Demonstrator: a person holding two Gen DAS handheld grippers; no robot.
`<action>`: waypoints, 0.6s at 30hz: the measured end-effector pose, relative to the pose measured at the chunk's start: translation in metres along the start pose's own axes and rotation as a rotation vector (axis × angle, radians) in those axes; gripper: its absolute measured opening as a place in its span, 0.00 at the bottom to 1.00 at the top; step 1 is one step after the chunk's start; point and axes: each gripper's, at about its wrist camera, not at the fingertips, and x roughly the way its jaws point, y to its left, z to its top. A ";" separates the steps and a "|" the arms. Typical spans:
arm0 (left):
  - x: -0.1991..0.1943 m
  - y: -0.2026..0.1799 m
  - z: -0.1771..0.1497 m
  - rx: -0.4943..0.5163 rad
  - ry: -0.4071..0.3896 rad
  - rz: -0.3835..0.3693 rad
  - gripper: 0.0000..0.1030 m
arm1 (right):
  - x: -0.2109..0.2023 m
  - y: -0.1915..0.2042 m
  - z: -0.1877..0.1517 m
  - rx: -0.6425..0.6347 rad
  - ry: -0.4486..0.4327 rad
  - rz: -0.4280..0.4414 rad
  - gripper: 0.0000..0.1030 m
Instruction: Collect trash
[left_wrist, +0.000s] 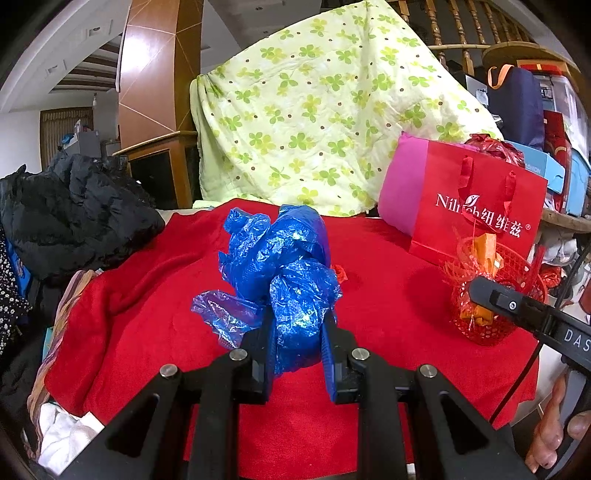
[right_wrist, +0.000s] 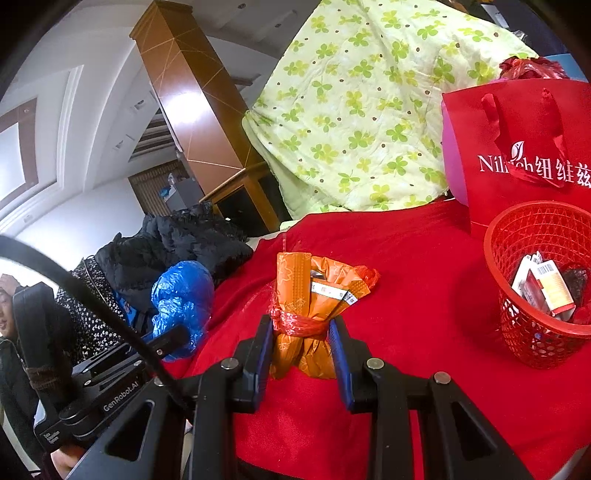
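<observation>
My left gripper (left_wrist: 297, 325) is shut on a crumpled blue plastic bag (left_wrist: 284, 266), held above the red cloth (left_wrist: 388, 295). That bag and left gripper also show at the left of the right wrist view, the blue plastic bag (right_wrist: 181, 295) bulging past the black fingers. My right gripper (right_wrist: 301, 328) is shut on an orange wrapper bundle (right_wrist: 314, 295) tied with a red plastic strip. To its right stands a red mesh basket (right_wrist: 524, 332) with several packets inside. In the left wrist view the right gripper's finger (left_wrist: 517, 302) reaches in front of the red mesh basket (left_wrist: 491, 328).
A red paper gift bag (left_wrist: 476, 210) stands behind the basket, with a pink cushion (left_wrist: 402, 184) beside it. A green clover quilt (left_wrist: 325, 110) hangs at the back. A black jacket (left_wrist: 74, 214) lies at the left. A person (right_wrist: 7, 314) is at the far left.
</observation>
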 end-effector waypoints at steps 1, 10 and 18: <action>0.000 0.000 0.000 0.000 0.000 0.000 0.22 | 0.000 0.000 0.000 0.000 -0.002 0.001 0.31; 0.001 0.004 -0.001 -0.007 0.004 0.000 0.22 | 0.000 -0.002 0.000 0.004 -0.001 -0.003 0.31; 0.003 0.003 -0.001 0.002 0.009 -0.003 0.22 | -0.001 -0.004 0.000 0.018 -0.003 -0.007 0.31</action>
